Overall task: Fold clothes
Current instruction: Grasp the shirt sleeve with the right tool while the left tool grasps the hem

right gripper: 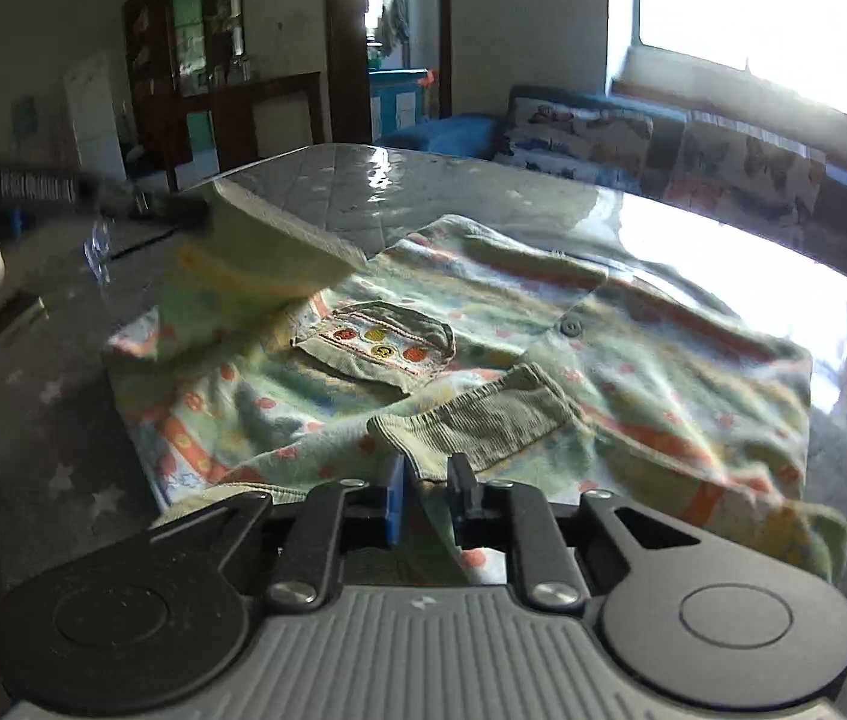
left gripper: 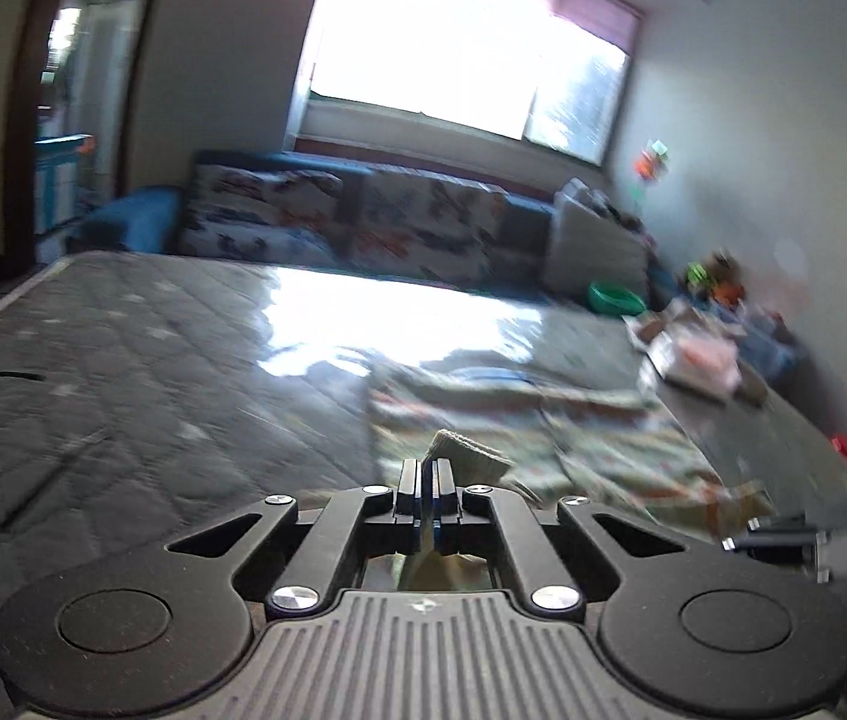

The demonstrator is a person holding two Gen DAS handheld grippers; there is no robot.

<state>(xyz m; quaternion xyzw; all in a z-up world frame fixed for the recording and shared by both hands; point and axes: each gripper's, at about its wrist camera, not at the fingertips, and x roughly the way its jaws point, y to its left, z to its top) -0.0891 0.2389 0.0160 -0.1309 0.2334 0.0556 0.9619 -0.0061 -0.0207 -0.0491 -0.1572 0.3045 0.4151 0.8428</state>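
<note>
In the left wrist view, the grey mattress [left gripper: 141,348] lies bare from 9 to 11 o'clock, wide free room. At 2 o'clock a clutter of packages [left gripper: 699,354] blocks the edge. At 12 o'clock the sofa [left gripper: 363,222] closes the far side. The garment [right gripper: 483,360] covers the middle.

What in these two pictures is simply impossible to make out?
- Left wrist view: the clutter at the mattress's far right corner is motion-blurred; what the items are stays unclear.
- Left wrist view: the window is blown out white; nothing outside shows.
- Right wrist view: the left gripper lifting the sleeve is a dark smear.
- Right wrist view: the garment edge nearest the camera is hidden under the right gripper.
</note>
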